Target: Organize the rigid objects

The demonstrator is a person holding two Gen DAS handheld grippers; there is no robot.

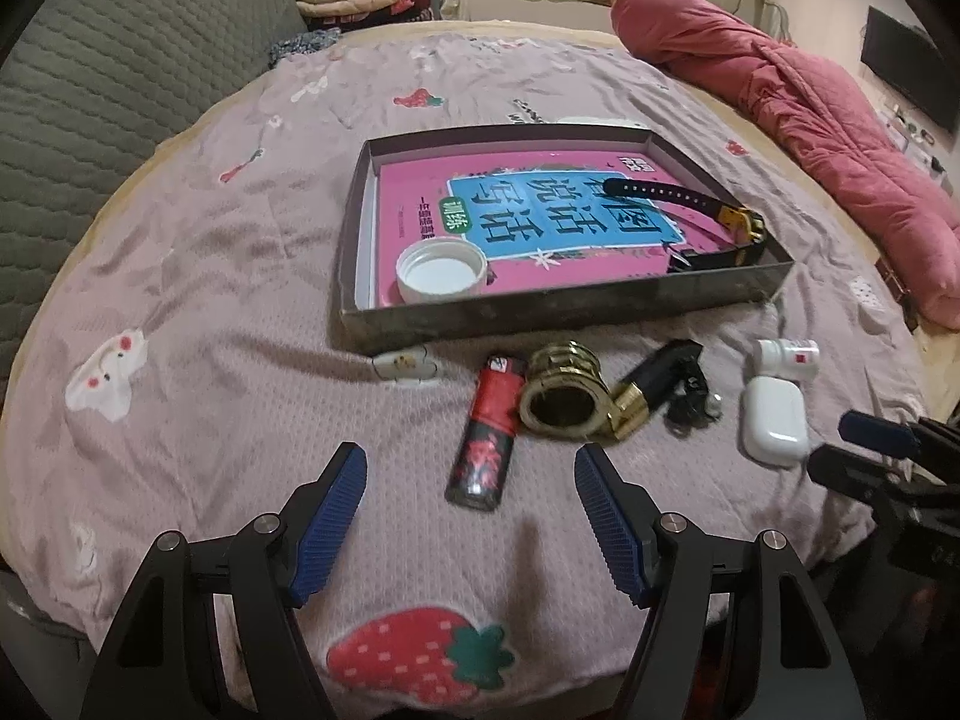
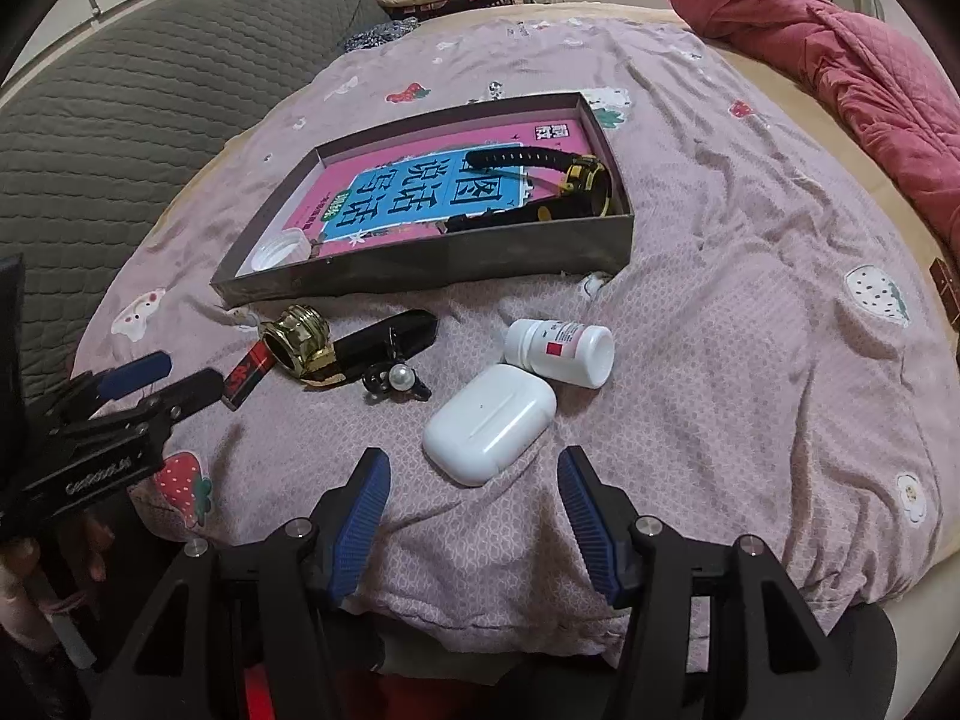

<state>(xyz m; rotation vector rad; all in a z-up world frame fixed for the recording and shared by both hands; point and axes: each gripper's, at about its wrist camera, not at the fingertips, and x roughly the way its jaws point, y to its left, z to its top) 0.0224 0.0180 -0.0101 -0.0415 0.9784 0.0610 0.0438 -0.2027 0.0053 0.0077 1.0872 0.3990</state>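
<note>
We are over a bed with a mauve strawberry-print sheet (image 1: pixel 240 276), both tools tipped down toward it. Our left gripper (image 1: pixel 471 468) has its blue-padded jaws spread wide with nothing between them, and it hangs just short of the red and black lighter (image 1: pixel 489 432), which lies on the sheet pointing away from us. Touching the lighter's far end on the right is a gold ring-shaped piece (image 1: pixel 561 393), and against that rests a black and gold lipstick tube (image 1: pixel 651 381). A small black clip with a pearl (image 2: pixel 396 381) sits right beside the tube.

Our right gripper (image 2: pixel 474 477) is also wide open and empty, and it hovers just before the white earbud case (image 2: pixel 489 423). Beyond the case a white pill bottle (image 2: pixel 561 351) lies on its side, nearly touching it.

Behind this row stands the shallow dark tray (image 1: pixel 540 306), close to the items but apart from them. A pink book (image 1: pixel 420 222) with a blue title panel lies flat in it. On the book's near left corner sits a white cap (image 1: pixel 441 270), open side up, and along the tray's right side lies a black-strapped watch with a gold case (image 1: pixel 720 216). A small white trinket (image 1: pixel 405 363) lies on the sheet just in front of the tray's near wall.

A rolled pink quilt (image 1: pixel 810 114) runs along the bed's far right, and a grey quilted cover (image 1: pixel 120 78) on the left.
</note>
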